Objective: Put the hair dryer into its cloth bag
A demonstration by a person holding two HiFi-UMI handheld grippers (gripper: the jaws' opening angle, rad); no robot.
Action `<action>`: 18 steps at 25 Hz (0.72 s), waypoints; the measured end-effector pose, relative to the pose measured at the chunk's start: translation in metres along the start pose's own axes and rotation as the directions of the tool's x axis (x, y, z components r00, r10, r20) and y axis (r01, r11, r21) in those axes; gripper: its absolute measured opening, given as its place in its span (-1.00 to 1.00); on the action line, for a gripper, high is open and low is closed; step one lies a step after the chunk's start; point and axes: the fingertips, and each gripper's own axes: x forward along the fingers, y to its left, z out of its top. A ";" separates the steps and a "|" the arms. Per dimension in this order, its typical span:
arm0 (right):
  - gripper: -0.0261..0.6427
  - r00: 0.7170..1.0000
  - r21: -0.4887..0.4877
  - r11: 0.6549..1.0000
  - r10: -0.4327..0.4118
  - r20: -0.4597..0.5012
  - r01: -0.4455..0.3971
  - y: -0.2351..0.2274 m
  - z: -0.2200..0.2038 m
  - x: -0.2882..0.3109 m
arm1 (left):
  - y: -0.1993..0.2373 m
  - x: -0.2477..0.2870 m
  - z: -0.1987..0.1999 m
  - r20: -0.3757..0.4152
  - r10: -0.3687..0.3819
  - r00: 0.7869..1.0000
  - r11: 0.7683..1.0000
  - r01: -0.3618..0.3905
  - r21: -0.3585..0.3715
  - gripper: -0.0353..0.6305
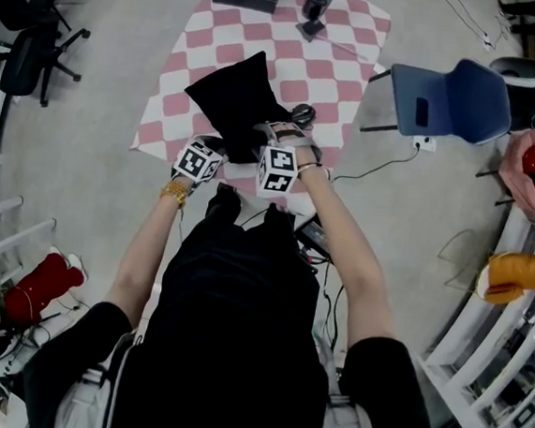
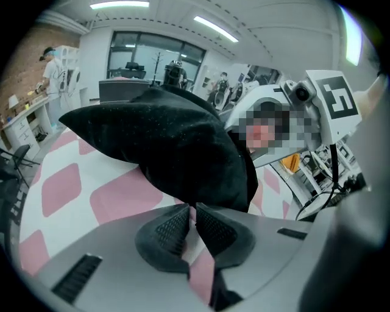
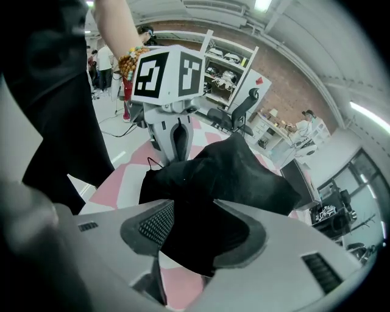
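**A:** Where's the bag?

**B:** The cloth bag (image 1: 236, 97) sits on the checked cloth (image 1: 347, 75), with its near edge lifted towards me. My left tongs (image 2: 194, 210) are closed on the hem, by the tips only. My right tongs (image 3: 189, 228) stand apart, and a thick fold lies loose between them, unclamped.

**A:** And the dryer?

**B:** Not inside, I'd judge. A dark rounded thing (image 1: 302, 115) just beyond my right hand may be it, but I can't be sure.

**A:** What could go wrong?

**B:** That thin left pinch could slip and let the mouth fall shut. And if my right tongs close on both layers, I'd seal the opening instead of spreading it.
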 end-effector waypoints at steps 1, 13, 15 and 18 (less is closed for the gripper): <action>-0.32 1.000 0.003 1.000 0.002 -0.008 -0.002 0.000 -0.003 0.002 | 0.000 -0.003 0.002 0.000 0.005 1.000 1.000 -0.005 0.018 -0.82; -0.29 0.994 0.123 0.991 -0.071 0.084 0.061 -0.029 -0.024 -0.028 | -0.015 -0.052 0.040 0.164 0.077 0.984 0.996 -0.083 0.030 -0.82; -0.29 0.987 0.217 0.973 -0.111 0.116 0.084 -0.041 -0.046 -0.046 | -0.025 -0.062 0.037 0.171 0.069 0.983 0.996 -0.078 0.042 -0.81; -0.29 0.990 0.276 0.955 -0.130 0.063 0.108 -0.051 -0.097 -0.057 | -0.042 -0.054 0.021 0.139 0.052 0.989 0.995 -0.063 0.080 -0.80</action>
